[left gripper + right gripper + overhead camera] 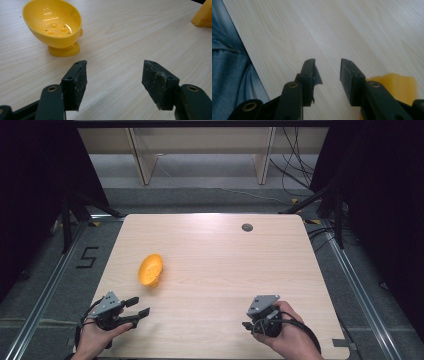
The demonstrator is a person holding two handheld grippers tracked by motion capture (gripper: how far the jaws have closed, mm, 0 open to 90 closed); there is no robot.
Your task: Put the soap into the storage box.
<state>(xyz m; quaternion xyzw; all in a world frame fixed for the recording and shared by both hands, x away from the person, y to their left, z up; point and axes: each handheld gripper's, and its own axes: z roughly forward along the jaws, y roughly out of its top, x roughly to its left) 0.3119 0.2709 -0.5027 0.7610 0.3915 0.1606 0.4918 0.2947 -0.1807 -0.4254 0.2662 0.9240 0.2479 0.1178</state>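
A yellow egg-shaped bowl [150,269] on a small foot lies tipped on the light wooden table [215,250], left of centre. In the left gripper view the bowl [53,23] rests ahead and to the left, its hollow with several small holes facing the camera. My left gripper [141,305] is near the front left corner, a short way in front of the bowl, open and holding nothing [115,80]. My right gripper [246,325] is held near the front edge at the right, its jaws a narrow gap apart with only bare table between them [327,71].
A round grey grommet [247,227] sits in the table's far side. Blue denim cloth [229,75] lies past the table edge in the right gripper view. A blurred yellow shape [203,15] shows at the far right of the left gripper view. Dark frames and cables stand around the table.
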